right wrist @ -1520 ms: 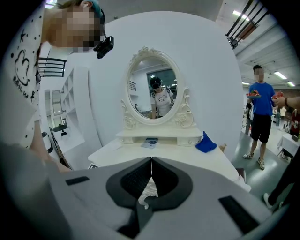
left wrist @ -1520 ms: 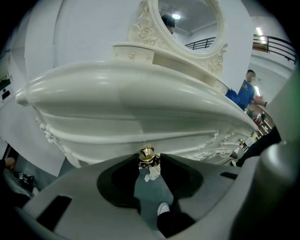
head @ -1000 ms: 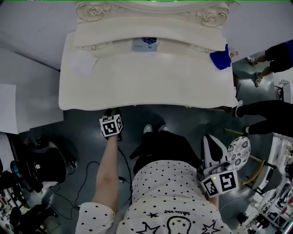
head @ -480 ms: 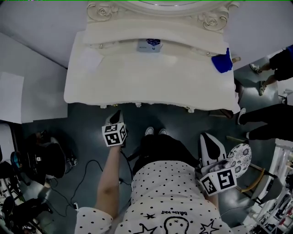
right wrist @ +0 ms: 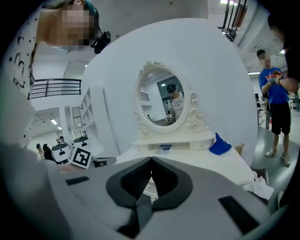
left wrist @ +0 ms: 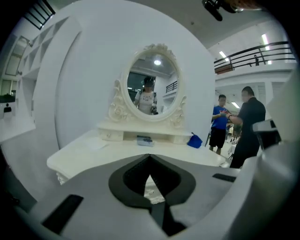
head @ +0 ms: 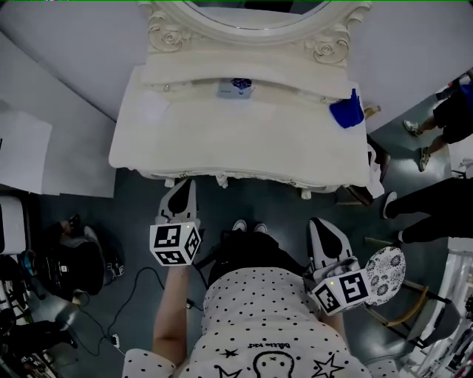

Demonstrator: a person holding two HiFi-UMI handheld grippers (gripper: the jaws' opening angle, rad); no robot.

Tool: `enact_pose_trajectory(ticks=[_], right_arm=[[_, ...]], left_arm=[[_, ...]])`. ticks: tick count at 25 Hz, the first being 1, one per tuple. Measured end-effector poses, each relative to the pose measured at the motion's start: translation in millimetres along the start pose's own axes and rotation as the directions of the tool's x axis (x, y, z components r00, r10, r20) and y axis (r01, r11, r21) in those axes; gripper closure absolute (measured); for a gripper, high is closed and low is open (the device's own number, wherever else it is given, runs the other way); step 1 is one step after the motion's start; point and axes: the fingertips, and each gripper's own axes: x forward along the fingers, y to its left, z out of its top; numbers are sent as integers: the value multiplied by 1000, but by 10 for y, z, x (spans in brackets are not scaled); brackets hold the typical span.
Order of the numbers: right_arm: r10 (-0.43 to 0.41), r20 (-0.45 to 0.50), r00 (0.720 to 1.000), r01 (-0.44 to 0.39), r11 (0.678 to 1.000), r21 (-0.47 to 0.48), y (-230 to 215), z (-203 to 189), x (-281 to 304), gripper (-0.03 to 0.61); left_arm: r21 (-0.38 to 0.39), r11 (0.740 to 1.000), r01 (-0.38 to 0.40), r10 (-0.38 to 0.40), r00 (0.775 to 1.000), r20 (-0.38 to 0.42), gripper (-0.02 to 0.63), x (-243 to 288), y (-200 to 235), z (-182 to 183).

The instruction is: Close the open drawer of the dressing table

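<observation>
Lying just above the left tool (head: 185, 188), the drawer front (head: 201, 176) runs left-right, seemingly flush under the tabletop (head: 236, 140); both tools are pressed together, empty, the right tool (head: 319, 225) farther off at lower right.

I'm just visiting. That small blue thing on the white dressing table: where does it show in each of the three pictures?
Head view: the blue thing lies upper right, at the right rear of the dressing table.
Left gripper view: right of centre.
Right gripper view: right of centre.
Shared landmark: the oval mirror; the blue thing lies to its right in all three.
</observation>
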Motion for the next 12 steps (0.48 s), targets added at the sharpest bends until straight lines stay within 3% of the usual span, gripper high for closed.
enact_pose_trajectory(ticks=[5, 12], right_arm=[[14, 46, 999, -13, 1000, -9, -55, 50, -106, 569], [3, 82, 997, -1, 1000, -23, -204, 169, -240, 569]], left_arm=[[26, 1000, -12, 8, 989, 149, 601, -445, -322, 551], [45, 999, -12, -1, 959, 283, 602, -995, -792, 991]])
